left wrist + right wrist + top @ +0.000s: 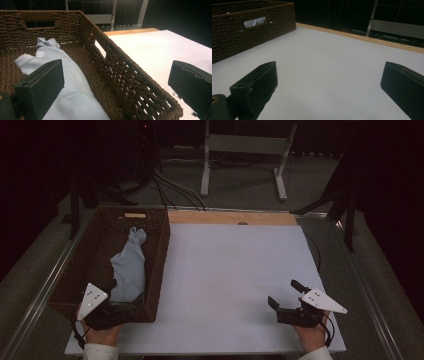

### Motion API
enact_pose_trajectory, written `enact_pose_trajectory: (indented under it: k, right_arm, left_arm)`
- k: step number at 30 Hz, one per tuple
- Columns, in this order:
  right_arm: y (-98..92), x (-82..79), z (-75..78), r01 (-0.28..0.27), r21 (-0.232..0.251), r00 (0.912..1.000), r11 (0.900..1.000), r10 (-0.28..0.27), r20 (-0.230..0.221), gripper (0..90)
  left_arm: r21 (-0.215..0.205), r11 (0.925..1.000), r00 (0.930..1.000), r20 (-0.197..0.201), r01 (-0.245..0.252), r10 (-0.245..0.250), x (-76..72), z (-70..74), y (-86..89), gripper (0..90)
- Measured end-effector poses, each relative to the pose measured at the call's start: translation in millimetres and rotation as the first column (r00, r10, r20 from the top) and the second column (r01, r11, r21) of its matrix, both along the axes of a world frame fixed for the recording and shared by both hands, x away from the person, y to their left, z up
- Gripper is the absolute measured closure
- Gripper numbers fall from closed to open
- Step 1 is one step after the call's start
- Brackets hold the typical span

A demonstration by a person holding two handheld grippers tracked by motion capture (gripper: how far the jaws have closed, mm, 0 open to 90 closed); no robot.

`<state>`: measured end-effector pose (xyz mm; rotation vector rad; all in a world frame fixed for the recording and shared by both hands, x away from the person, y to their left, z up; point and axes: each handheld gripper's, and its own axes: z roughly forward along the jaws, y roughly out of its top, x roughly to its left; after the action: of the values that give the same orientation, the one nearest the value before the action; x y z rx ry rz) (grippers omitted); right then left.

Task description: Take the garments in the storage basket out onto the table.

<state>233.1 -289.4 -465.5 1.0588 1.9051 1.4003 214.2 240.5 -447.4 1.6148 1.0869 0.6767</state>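
The desk (225,280), white-topped w/ a wooden strip along the far edge, is seen spanning most of the high view. A dark woven basket (159,252) is set on its left part, long side running near to far, w/ a cut-out handle in the far wall. Inside the basket a pale blue-grey cloth (129,265) is laid lengthwise, bunched at the far end and spread wider toward the near end; it is rested on the basket floor, closer to the right wall than the left.

The left claw (116,292) is held at the basket's near end, approx. over the near wall. In the left gripper view the jaws are seen spread wide: one is positioned inside the basket just above the cloth, the other outside over the white desk, so the basket's right wall is straddled between them. Nothing is gripped; whether the inner jaw is touching the cloth cannot be told.

The right claw (285,295) is held at the near right of the desk, well apart from basket and cloth. Its jaws are likewise seen wide open, w/ bare desk between them and nothing gripped. In the right gripper view the basket is seen at the far left.
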Motion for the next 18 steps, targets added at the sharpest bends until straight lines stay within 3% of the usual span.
enact_pose_trajectory:
  k: [10,18]
  right_arm:
    - [0.6,-0.5,0.1,-0.008,0.002,1.0,1.0,0.008,0.005,1.2]
    - [0.7,-0.9,0.0,-0.011,0.009,0.9999,1.0,0.011,0.006,1.2]
  left_arm:
    - [-0.006,0.9996,0.9979,0.059,0.027,-0.026,-2.4,0.8,0.7,1.0]
    - [-0.008,0.9997,0.998,0.059,0.023,-0.023,-1.8,1.9,1.3,0.6]
